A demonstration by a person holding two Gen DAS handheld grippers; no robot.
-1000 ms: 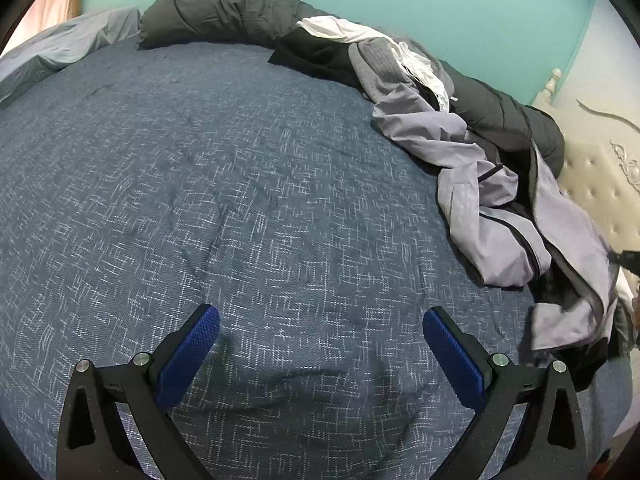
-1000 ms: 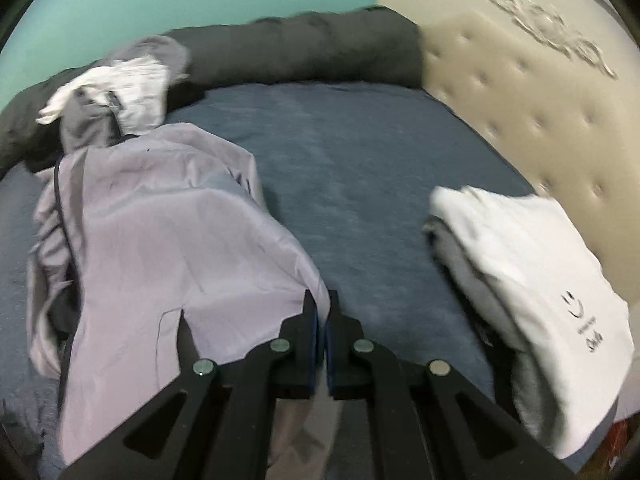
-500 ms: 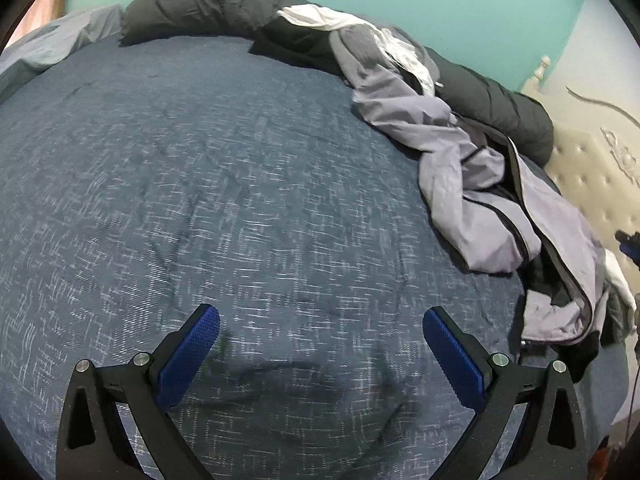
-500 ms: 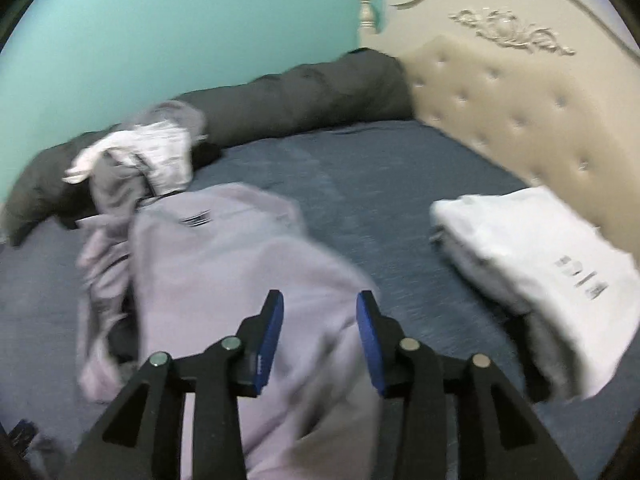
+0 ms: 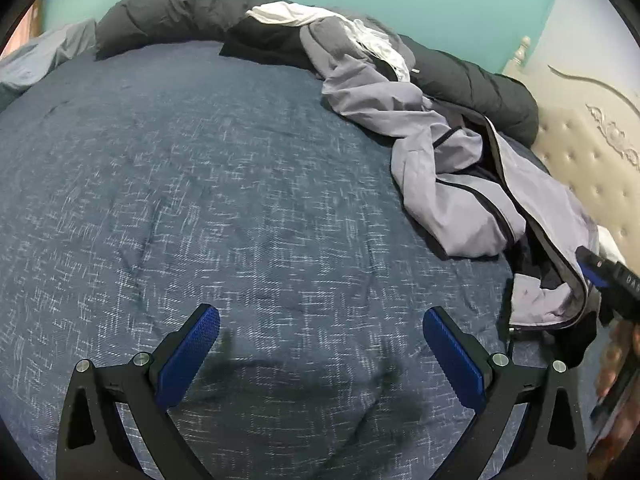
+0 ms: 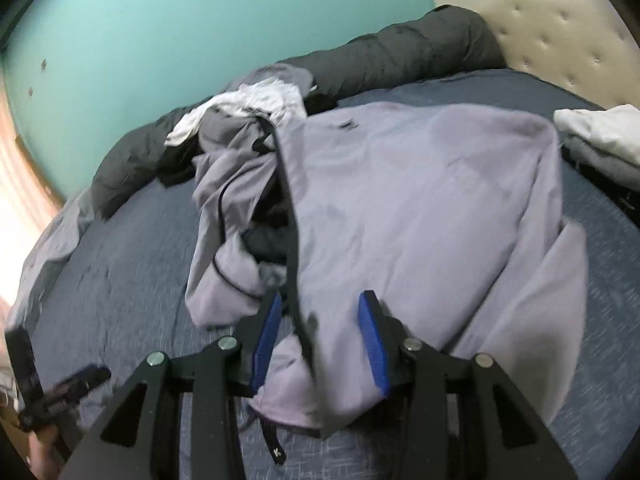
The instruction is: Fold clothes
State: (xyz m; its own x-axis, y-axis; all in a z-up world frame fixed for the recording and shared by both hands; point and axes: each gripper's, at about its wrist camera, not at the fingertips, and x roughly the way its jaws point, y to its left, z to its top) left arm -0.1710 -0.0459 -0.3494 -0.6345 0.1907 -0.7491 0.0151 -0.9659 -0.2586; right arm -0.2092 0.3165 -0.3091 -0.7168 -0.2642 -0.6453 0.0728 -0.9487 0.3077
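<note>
The thin, limp lilac jacket [image 6: 420, 208] lies rumpled at the bed's [image 5: 200, 200] two o'clock, its dark zipper hem, probably the firmest hold, between the right gripper's [image 6: 320, 340] just-parted jaws; the left gripper [image 5: 320, 354] gapes empty.

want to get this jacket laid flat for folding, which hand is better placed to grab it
Right. The right gripper hangs directly over the lilac jacket, jaws parted astride its dark zipper edge. The left gripper is open over bare blue bedspread, with the jacket off to its side.
</note>
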